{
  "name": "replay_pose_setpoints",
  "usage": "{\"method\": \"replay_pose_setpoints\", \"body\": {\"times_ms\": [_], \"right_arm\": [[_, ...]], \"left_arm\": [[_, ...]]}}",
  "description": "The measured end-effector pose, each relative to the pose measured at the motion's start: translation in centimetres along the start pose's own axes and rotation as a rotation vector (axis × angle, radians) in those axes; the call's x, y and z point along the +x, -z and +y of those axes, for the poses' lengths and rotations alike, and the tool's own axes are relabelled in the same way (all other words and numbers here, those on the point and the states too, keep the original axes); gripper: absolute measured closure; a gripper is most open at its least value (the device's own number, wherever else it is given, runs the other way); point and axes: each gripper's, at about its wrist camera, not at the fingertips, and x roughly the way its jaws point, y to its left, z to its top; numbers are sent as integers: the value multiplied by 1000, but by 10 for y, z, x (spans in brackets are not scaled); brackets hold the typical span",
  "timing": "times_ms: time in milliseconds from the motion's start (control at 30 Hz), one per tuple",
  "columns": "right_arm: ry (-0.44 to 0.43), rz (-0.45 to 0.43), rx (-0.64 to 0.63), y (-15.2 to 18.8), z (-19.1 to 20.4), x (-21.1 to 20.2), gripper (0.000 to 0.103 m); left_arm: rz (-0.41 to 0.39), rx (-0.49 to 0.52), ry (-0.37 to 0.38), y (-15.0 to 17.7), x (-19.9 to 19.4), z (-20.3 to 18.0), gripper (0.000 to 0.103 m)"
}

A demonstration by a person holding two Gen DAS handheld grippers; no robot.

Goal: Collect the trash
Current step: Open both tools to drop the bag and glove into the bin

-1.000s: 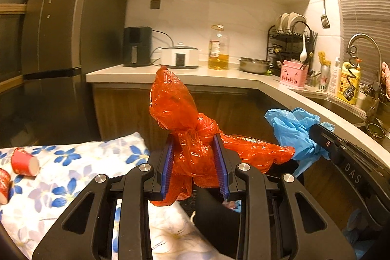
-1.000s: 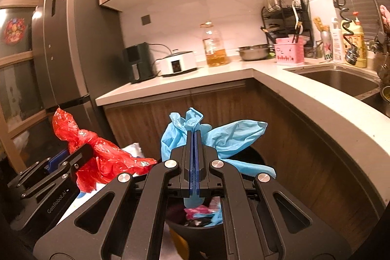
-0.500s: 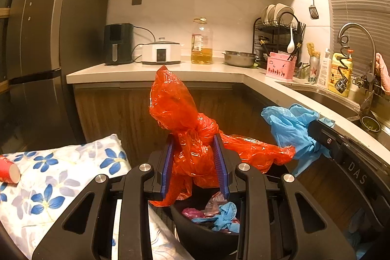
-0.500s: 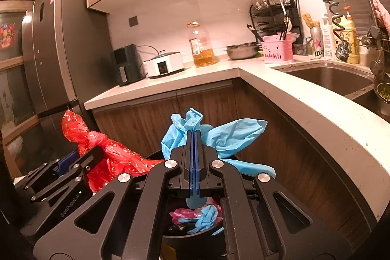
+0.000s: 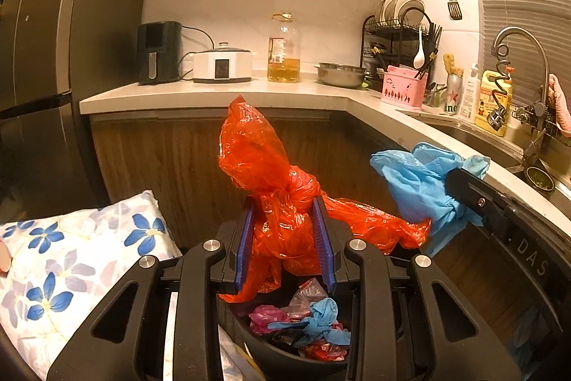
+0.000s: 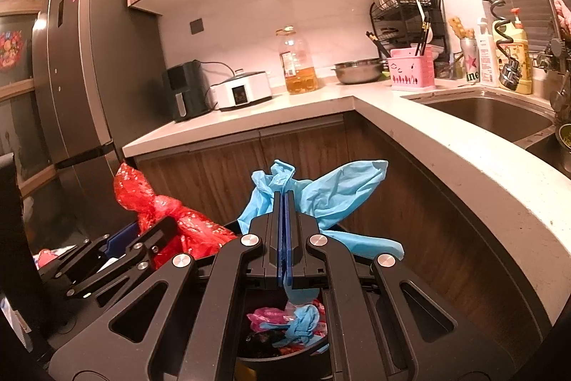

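Above the black bin (image 5: 285,350), a knotted red bag (image 5: 282,202) sits clamped in the left gripper (image 5: 285,220); beside it, a blue glove (image 6: 321,191) is pinched in the right gripper (image 6: 283,202), its jaws fully together.

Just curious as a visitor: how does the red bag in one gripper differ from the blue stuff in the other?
The red plastic bag is knotted and bulky, so the left gripper jaws stand apart around it. The blue glove is thin, so the right gripper jaws are nearly shut on it. Both hang above the black bin.
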Motion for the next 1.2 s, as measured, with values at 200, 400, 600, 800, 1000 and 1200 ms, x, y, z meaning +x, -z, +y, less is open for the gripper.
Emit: {"method": "replay_pose_setpoints", "body": {"times_ms": [200,400,600,800,1000,1200], "right_arm": [[-7,16,3,1,0,9,102],[-16,28,4,0,-1,17,102],[-23,35,-8,2,-1,22,101],[-17,46,-4,4,-3,24,95],[-2,38,13,6,-6,19,64],[20,21,7,9,-2,8,42]], "left_arm": [[17,8,12,1,10,1,71],[42,14,22,4,19,0,69],[50,9,23,6,23,3,58],[50,1,10,7,23,9,42],[45,-41,-22,10,17,21,29],[34,-84,-97,17,-1,37,17]]}}
